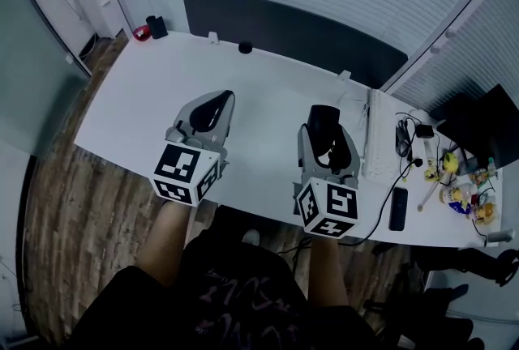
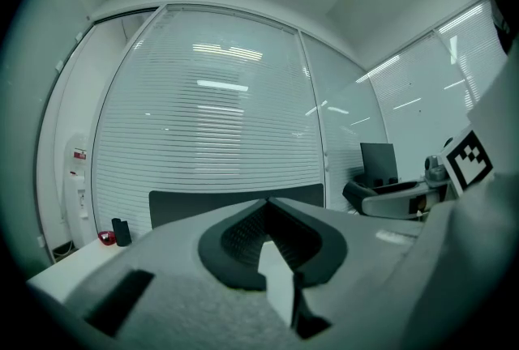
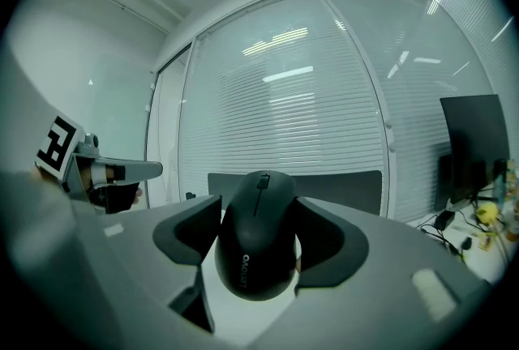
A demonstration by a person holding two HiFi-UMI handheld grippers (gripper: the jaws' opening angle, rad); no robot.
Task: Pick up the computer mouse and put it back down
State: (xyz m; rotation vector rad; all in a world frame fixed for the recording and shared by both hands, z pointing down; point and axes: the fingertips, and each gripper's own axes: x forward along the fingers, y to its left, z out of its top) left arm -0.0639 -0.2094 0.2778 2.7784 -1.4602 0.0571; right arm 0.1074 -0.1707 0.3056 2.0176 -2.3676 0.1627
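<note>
A black computer mouse [image 3: 258, 231] sits between the two jaws of my right gripper [image 3: 259, 220], which is shut on its sides. In the head view the mouse [image 1: 323, 120] and right gripper [image 1: 324, 130] hang over the middle of the white desk [image 1: 138, 105], close to its surface; I cannot tell if the mouse touches it. My left gripper [image 1: 212, 109] is over the desk to the left, apart from the mouse. In its own view the left gripper [image 2: 268, 215] has its dark pads meeting at the tips, with nothing held.
A white keyboard [image 1: 375, 138] lies just right of the right gripper. A black phone [image 1: 397, 208], cables and small clutter [image 1: 462, 186] crowd the desk's right end by a monitor [image 1: 486, 125]. A dark divider panel [image 1: 292, 28] lines the far edge; a black cup [image 1: 156, 26] stands far left.
</note>
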